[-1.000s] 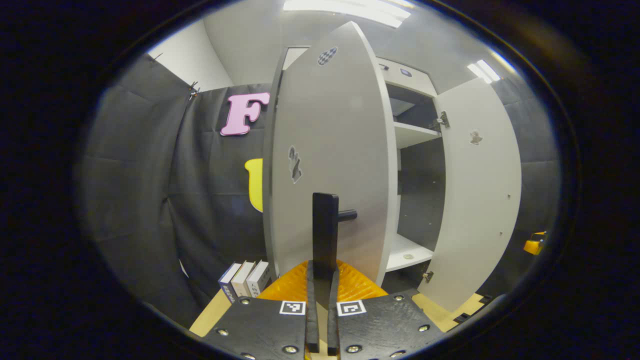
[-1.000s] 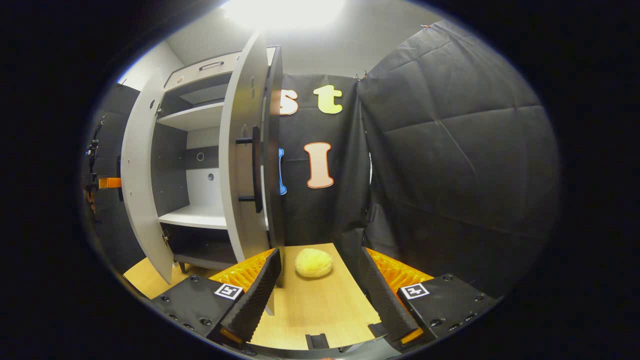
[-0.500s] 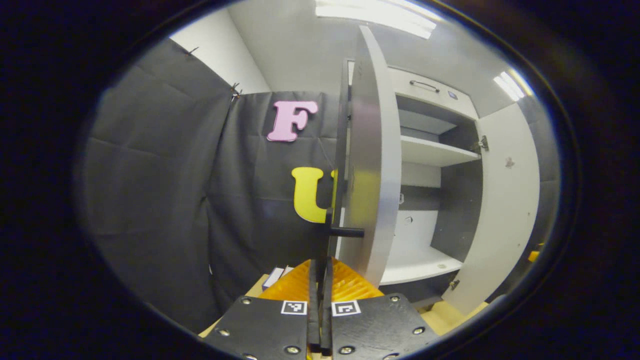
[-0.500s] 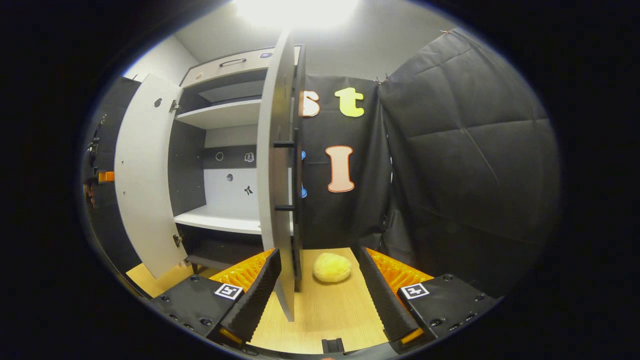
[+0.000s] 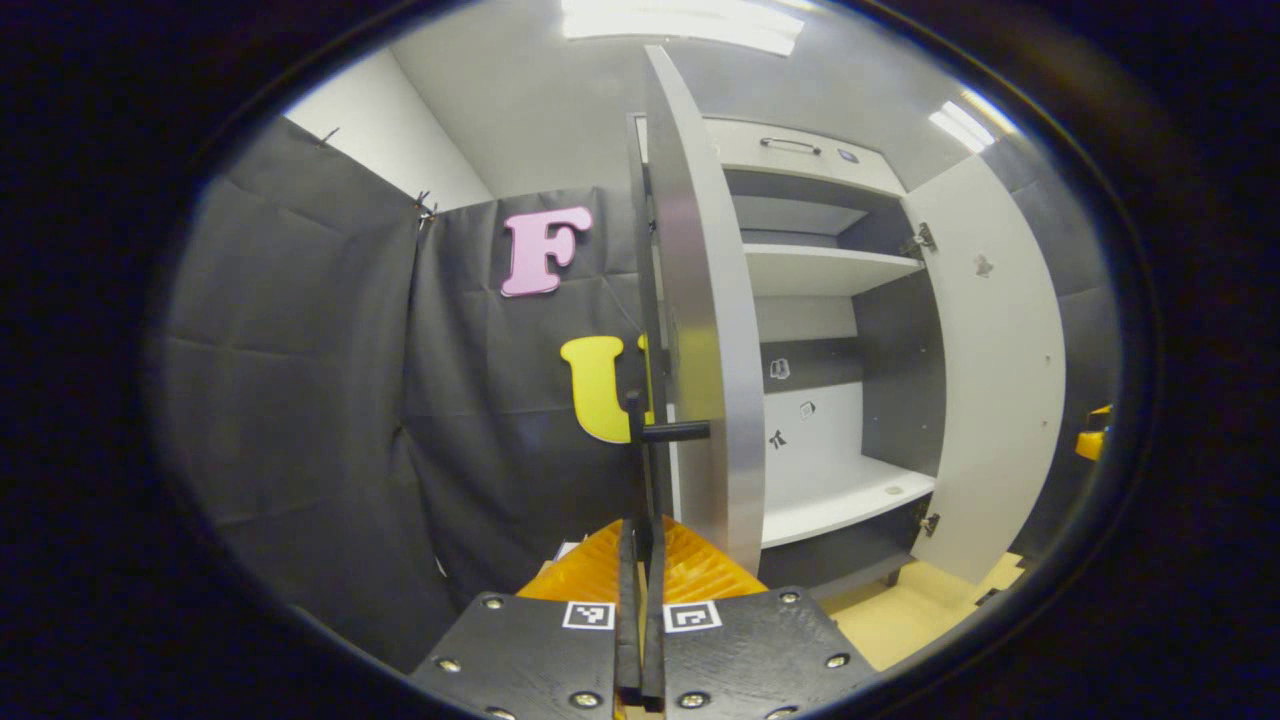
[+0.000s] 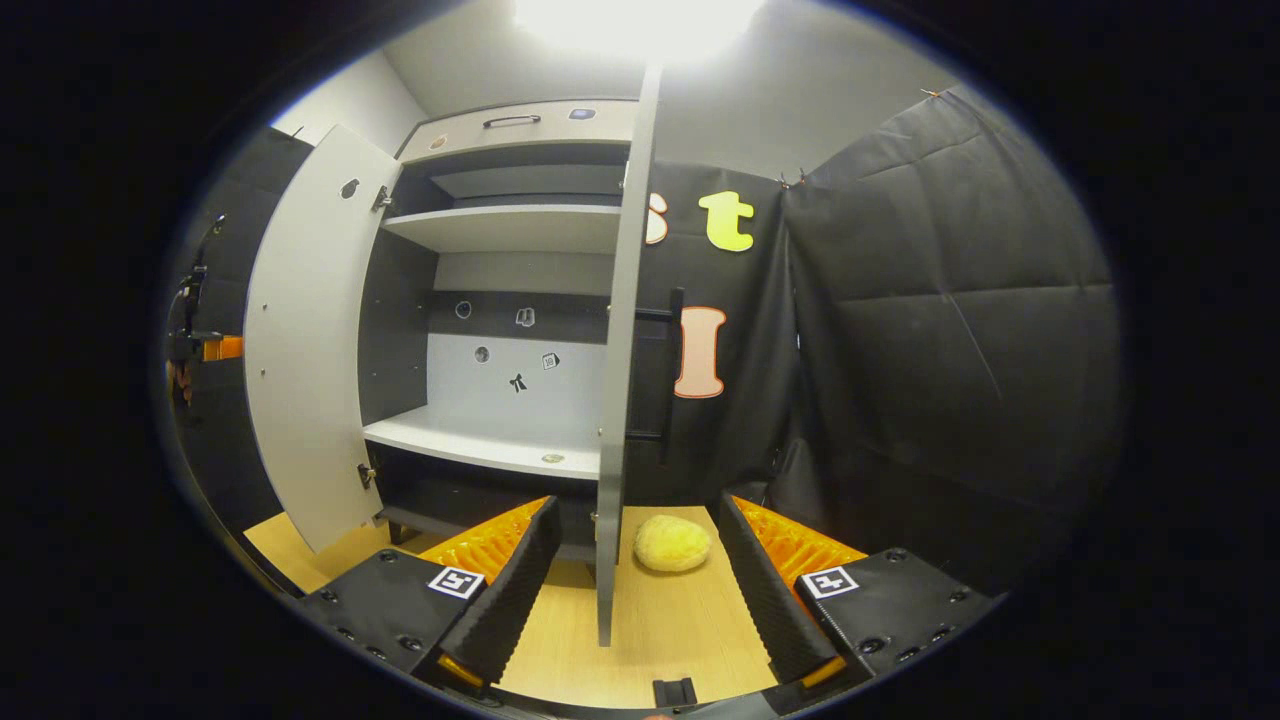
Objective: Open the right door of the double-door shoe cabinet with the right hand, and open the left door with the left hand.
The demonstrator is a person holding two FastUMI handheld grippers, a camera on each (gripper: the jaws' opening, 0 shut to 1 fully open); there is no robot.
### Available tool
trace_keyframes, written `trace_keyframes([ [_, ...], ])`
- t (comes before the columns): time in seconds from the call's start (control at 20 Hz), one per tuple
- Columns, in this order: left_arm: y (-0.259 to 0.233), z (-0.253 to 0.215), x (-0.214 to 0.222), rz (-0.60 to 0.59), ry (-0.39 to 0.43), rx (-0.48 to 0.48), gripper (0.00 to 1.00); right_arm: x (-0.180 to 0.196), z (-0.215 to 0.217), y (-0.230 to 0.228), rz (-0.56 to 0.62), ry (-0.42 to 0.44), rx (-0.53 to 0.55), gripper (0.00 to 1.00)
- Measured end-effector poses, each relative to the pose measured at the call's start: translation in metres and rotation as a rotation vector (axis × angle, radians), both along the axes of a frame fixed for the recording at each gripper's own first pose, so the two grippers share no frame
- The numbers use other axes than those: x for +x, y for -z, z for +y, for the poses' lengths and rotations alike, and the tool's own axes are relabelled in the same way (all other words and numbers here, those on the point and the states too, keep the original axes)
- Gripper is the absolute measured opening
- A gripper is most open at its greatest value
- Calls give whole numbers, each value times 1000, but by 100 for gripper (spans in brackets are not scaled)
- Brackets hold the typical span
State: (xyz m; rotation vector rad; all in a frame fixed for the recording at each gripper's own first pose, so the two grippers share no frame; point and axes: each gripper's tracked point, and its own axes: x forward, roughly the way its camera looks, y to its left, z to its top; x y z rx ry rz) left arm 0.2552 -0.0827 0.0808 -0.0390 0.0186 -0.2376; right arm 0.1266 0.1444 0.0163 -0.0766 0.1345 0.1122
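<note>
I have the left claw (image 5: 640, 610) pinched tight on the left door's handle (image 5: 648, 470), centre frame, so that door (image 5: 700, 330) swings wide. My right claw (image 6: 640, 590) sits spread and empty, low in frame; the right door (image 6: 622, 350) already stands edge-on, centre frame.

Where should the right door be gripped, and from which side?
Grip the black bar handle at mid-height, coming from the outer face of the right door. The bar is vertical and stands off on two posts, so open fingers can probably straddle it sideways.
</note>
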Motion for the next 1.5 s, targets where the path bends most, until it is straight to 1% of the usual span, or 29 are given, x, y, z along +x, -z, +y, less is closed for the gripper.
trace_keyframes([
  [0.05, 0, -1, -1, -8, 16, 5, 2, -4, 4, 0, 2, 11, -2, 99],
  [0.2, 1, 2, -11, -22, 39, 14, 3, -15, 13, -2, -1, 44, -23, 99],
  [0.3, 9, 14, -23, -10, 18, 12, 2, -20, 19, -3, -9, 47, -33, 97],
  [0.45, 22, 32, -56, 4, -26, 3, 2, -22, 26, -11, -31, 13, -28, 97],
  [0.5, 21, 33, -67, 5, -45, 5, 3, -21, 24, -15, -44, 3, -27, 97],
  [0.6, 16, 39, -91, 5, -101, 1, 2, -21, 18, -24, -63, -19, -17, 97],
  [0.65, 12, 36, -104, 1, -110, -5, 3, -23, 14, -28, -72, -25, -16, 98],
  [0.7, 8, 30, -115, -9, -115, -2, 2, -22, 7, -33, -89, -23, -16, 98],
  [0.85, 2, 24, -147, -28, -153, 56, 3, -25, -11, -46, -133, -10, 0, 98],
  [0.95, 2, 13, -165, -28, -157, 73, 2, -26, -19, -49, -143, -7, 9, 98],
  [1.1, 19, -1, -185, 9, -150, 59, 3, -29, -29, -49, -153, 1, 17, 98],
  [1.15, 25, -3, -191, 26, -150, 55, 5, -29, -31, -49, -154, 0, 22, 98],
  [1.25, 34, -3, -197, 48, -161, 47, 13, -32, -33, -49, -156, 0, 26, 98],
  [1.4, 37, 2, -202, 45, -191, 40, 56, -36, -37, -48, -161, 8, 32, 98],
  [1.5, 32, 10, -207, 23, -223, 40, 72, -37, -40, -48, -163, 16, 33, 98],
])
